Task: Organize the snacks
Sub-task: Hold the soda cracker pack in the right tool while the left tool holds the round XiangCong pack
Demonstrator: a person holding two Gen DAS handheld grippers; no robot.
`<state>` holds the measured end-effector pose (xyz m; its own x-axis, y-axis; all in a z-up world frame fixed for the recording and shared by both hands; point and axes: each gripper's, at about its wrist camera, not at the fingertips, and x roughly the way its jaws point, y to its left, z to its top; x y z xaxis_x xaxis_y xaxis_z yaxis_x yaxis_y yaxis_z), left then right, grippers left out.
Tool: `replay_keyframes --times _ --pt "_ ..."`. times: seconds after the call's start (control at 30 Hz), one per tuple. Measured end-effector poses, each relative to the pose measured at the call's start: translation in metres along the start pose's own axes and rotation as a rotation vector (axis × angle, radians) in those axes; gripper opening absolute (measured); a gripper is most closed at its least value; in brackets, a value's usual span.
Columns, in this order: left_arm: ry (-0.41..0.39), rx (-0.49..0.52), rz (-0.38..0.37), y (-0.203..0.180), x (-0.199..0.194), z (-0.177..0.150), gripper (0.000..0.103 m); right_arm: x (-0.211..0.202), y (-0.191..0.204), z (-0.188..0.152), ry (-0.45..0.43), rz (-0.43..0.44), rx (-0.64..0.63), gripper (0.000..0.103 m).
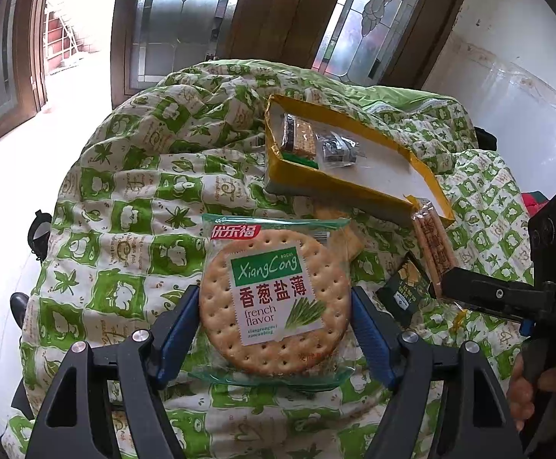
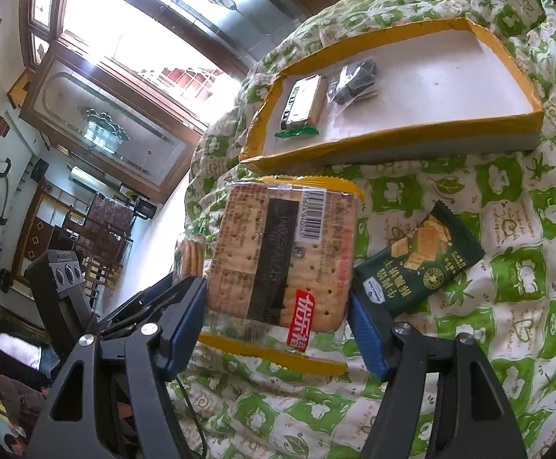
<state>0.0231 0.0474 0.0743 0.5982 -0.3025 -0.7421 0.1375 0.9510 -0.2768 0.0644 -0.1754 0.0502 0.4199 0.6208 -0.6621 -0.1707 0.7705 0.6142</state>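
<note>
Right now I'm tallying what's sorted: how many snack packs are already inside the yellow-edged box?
2. A cracker pack lies at the left end of the box; a dark crinkled pack sits just right of it. The rest of the floor shows bare.

Round cracker packet (image 1: 274, 298): glossy clear plastic film with a printed paper-like label. Square cracker packet (image 2: 282, 256): shiny transparent wrap. Dark green snack pouch (image 2: 419, 260): matt foil-like film. Tray (image 2: 392, 145): cardboard, yellow tape on rim. Quilt (image 1: 125, 210): printed cotton-like cloth, creased.
</note>
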Motion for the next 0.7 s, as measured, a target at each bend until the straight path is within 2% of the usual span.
replay_keyframes --times 0.7 --pt "-0.003 0.007 -0.004 0.0 0.0 0.002 0.079 -0.012 -0.002 0.002 -0.03 -0.007 0.005 0.07"
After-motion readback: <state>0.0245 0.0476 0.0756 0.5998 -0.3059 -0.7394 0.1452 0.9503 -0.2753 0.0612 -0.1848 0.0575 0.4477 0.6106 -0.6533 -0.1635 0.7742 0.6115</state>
